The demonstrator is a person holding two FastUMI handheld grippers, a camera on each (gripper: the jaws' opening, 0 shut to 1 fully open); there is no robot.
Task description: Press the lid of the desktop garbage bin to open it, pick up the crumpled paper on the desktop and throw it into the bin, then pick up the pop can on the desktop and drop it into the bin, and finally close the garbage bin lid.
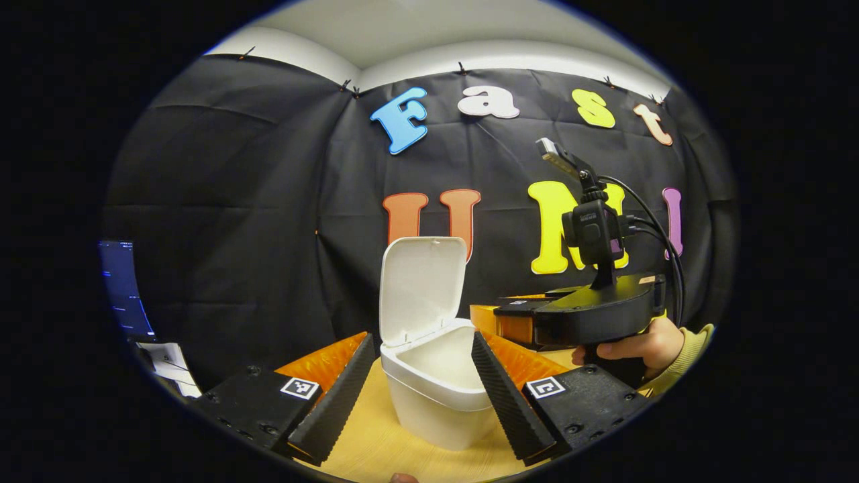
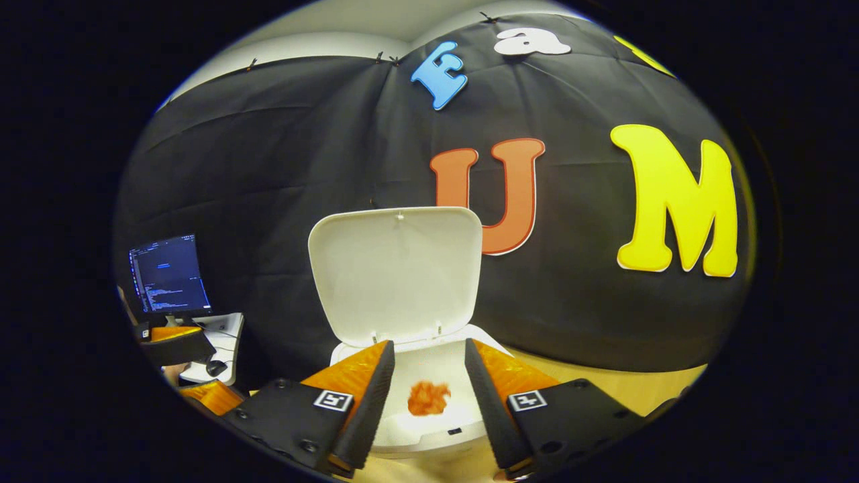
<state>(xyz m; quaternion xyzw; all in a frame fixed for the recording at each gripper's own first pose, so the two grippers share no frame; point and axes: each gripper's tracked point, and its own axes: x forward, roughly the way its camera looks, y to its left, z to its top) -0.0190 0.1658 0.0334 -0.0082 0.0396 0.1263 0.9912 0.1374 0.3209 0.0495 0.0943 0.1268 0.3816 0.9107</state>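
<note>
The white desktop bin point(image 1: 436, 396) stands on the wooden table with its lid point(image 1: 421, 288) swung up and open. In the right gripper view I look down into the bin point(image 2: 429, 429), and an orange crumpled paper point(image 2: 428, 397) lies inside it below the upright lid point(image 2: 396, 275). My right gripper point(image 2: 429, 343) hangs open right over the bin's mouth with nothing between its fingers. In the left gripper view that right gripper point(image 1: 500, 318) is held by a hand point(image 1: 637, 345) just right of the bin's rim. My left gripper point(image 1: 423, 339) is open in front of the bin, holding nothing.
The wooden tabletop point(image 1: 376, 449) runs under and in front of the bin. The black booth wall stands close behind it. A lit monitor point(image 2: 168, 274) and a white desk with a mouse point(image 2: 216, 367) are at the far left.
</note>
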